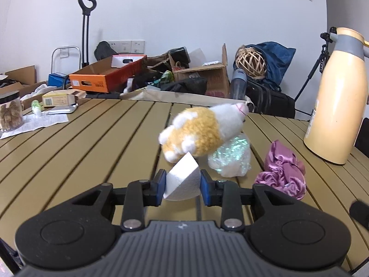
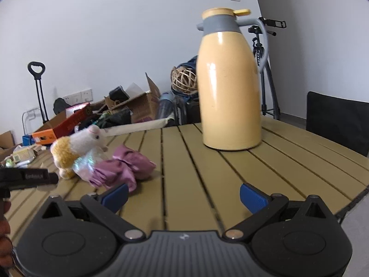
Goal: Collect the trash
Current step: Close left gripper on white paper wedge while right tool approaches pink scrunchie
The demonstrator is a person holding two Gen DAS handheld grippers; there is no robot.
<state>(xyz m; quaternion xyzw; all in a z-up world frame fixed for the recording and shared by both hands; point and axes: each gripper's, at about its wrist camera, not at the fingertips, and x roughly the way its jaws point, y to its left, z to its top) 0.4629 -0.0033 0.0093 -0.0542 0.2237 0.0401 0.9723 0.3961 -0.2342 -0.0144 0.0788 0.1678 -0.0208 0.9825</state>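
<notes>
Left claw [image 1: 181, 184] clamped on the white foam chunk [image 1: 182, 180] just above the surface [image 1: 92, 138], right claw [image 2: 183, 196] wide and empty — foam's pinched at its angled faces, so it could squirt out mid-carry.

My left wrist camera sits low behind the left tool [image 1: 183, 184], looking forward and slightly down across the slatted bench [image 1: 92, 143] toward the cluttered far wall, with the plush toy [image 1: 198, 133] close ahead. My right wrist camera sits just behind the right tool [image 2: 183, 198], facing the same way, with the yellow jug [image 2: 230, 87] near. Both views share the toy [image 2: 76, 150], the purple cloth [image 1: 283, 170] [image 2: 122, 168], the jug [image 1: 336, 97] and the bench [image 2: 230, 184].
</notes>
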